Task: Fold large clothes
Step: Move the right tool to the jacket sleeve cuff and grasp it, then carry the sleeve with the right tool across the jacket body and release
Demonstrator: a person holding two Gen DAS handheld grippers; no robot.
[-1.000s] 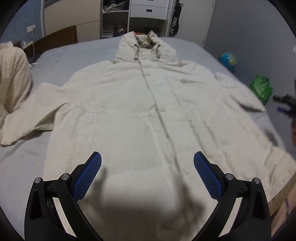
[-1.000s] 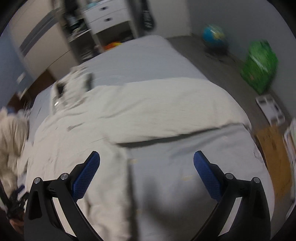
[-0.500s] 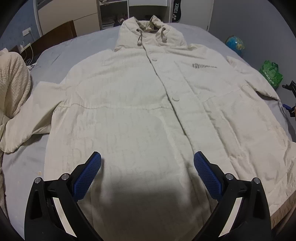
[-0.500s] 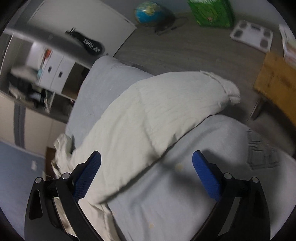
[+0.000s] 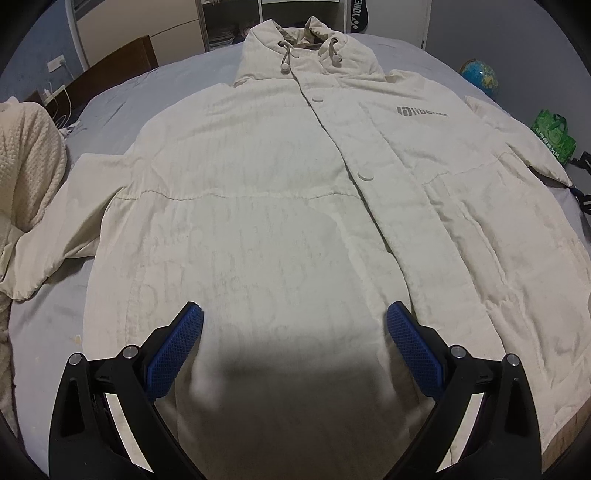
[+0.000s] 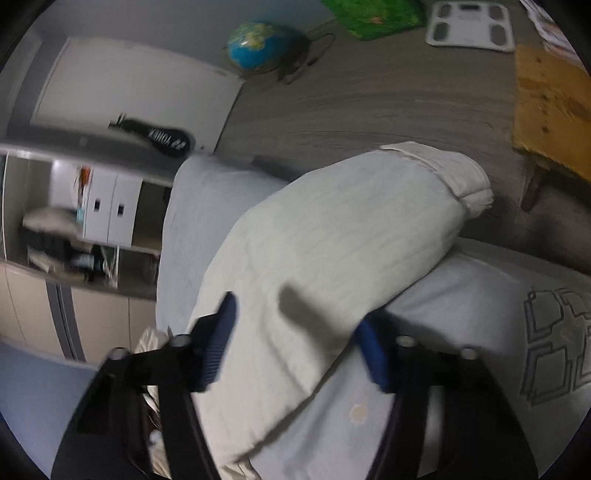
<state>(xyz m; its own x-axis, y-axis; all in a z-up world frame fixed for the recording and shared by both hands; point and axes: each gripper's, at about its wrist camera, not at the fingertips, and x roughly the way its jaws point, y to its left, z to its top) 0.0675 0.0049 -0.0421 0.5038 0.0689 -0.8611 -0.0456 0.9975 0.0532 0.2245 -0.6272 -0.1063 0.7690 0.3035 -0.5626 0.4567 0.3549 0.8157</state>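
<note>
A large cream hooded jacket (image 5: pixel 280 192) lies flat, front up and buttoned, on a grey bed (image 5: pixel 122 99). Its hood is at the far end and both sleeves are spread out. My left gripper (image 5: pixel 294 332) is open and empty, low over the jacket's lower front. In the right wrist view the jacket's right sleeve (image 6: pixel 332 251) runs to the bed's edge, and its cuff (image 6: pixel 454 173) hangs past it. My right gripper (image 6: pixel 295 339) straddles the sleeve with its jaws partly closed, one finger on each side. The view is blurred.
A cream knitted blanket (image 5: pixel 26 155) lies on the bed's left side. A globe (image 6: pixel 255 46), a green bag (image 6: pixel 373 14), a white scale (image 6: pixel 469 26) and a wooden board (image 6: pixel 550 107) are on the floor beside the bed. Shelves and drawers (image 6: pixel 107 210) stand behind.
My left gripper has moved forward and lower over the jacket. My right gripper has swung down onto the right sleeve, and its jaws have narrowed around it.
</note>
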